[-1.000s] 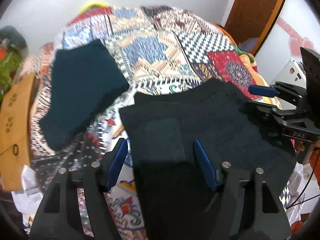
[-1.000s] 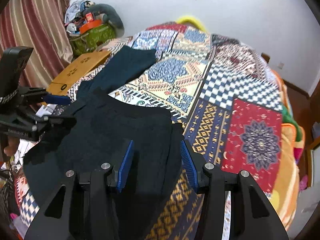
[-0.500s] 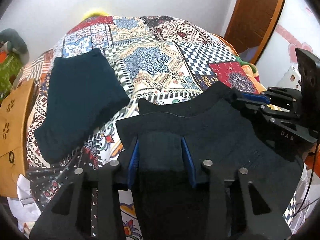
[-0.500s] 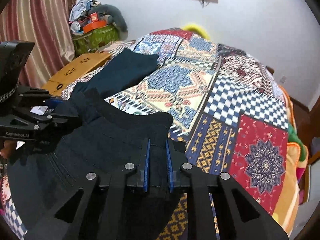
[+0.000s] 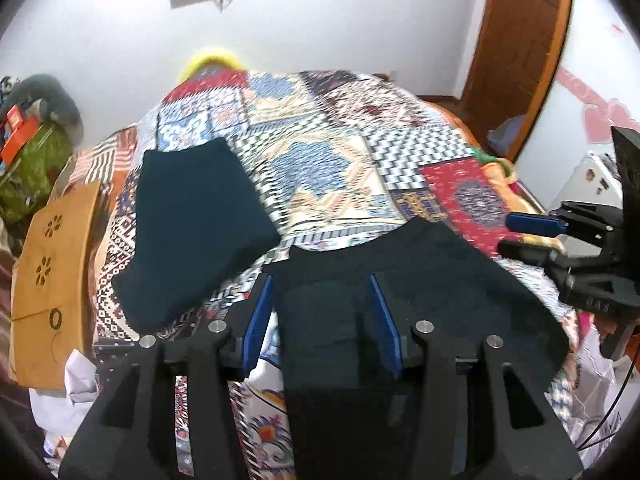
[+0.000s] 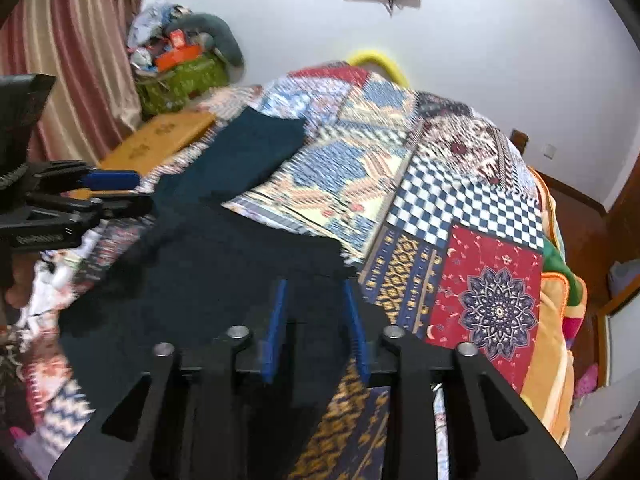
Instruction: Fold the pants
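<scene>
Black pants (image 5: 440,280) lie spread on the patchwork quilt (image 5: 320,152), near its front edge. My left gripper (image 5: 322,320) hovers over their near left part. Its jaws are opening, with the cloth between the blue pads (image 5: 260,320) and a strip of quilt showing beside the left pad. My right gripper (image 6: 315,328) is over the near right part of the pants (image 6: 208,272). Its jaws are opening too, dark cloth between them, pads not pressing. Each gripper shows in the other's view: the right gripper (image 5: 532,236) and the left gripper (image 6: 112,190).
A folded dark teal garment (image 5: 192,232) lies on the quilt's left side, beyond the pants. A wooden board (image 5: 48,280) and a green bag (image 5: 28,168) with clutter stand left of the bed. A wooden door (image 5: 520,60) is at the right, and a curtain (image 6: 80,60) hangs at the left.
From open, both grippers shut on the near edge of the pants half a second ago. Now both sets of jaws stand wider and both grippers have risen.
</scene>
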Motion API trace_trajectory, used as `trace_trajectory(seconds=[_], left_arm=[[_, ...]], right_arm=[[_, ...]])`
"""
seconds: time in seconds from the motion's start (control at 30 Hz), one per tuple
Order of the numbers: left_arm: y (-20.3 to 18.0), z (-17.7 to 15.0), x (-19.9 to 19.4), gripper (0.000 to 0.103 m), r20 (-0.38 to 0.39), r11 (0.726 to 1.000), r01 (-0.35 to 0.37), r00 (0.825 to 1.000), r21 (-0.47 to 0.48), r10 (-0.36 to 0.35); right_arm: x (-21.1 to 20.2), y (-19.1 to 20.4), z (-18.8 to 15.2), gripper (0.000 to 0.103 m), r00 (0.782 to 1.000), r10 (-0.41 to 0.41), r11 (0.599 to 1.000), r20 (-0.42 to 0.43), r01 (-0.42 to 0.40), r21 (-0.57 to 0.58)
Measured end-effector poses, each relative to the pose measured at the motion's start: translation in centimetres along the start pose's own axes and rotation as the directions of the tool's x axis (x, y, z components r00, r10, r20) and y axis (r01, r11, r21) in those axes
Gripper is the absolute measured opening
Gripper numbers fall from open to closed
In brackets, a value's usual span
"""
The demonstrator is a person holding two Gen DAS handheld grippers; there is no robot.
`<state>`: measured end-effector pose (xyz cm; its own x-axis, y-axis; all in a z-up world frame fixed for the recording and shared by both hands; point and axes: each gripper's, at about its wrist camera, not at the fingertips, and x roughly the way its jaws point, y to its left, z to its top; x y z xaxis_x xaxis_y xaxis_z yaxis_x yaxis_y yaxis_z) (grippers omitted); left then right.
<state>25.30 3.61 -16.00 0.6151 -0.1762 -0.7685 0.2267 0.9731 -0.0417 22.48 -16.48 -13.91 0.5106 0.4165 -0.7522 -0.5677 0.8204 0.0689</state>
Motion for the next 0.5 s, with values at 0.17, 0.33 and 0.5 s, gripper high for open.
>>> trace_trajectory(seconds=[0.17, 0.33, 0.5], left_arm=[[-2.5, -2.1, 0.3, 0.051, -0.05, 0.999, 0.022, 0.999, 0.035, -0.021], [-1.7, -6.2, 2.2, 0.054, -0.183, 1.0, -0.017, 0.983, 0.021, 0.021], [1.3, -9.3, -1.0, 0.073, -0.141, 0.997, -0.049, 0.989, -0.054, 0.041]], right_arm=[[-0.8, 2.8, -1.4, 0.041, 0.995, 0.093, 0.996, -0.024, -0.094, -0.01], [0.9, 4.1, -4.6, 0.041, 0.992, 0.053, 0.997, -0.112, -0.059, -0.045], [-1.3, 3.1, -6.2, 0.043, 0.996, 0.055, 0.998, -0.064, -0.055, 0.007]])
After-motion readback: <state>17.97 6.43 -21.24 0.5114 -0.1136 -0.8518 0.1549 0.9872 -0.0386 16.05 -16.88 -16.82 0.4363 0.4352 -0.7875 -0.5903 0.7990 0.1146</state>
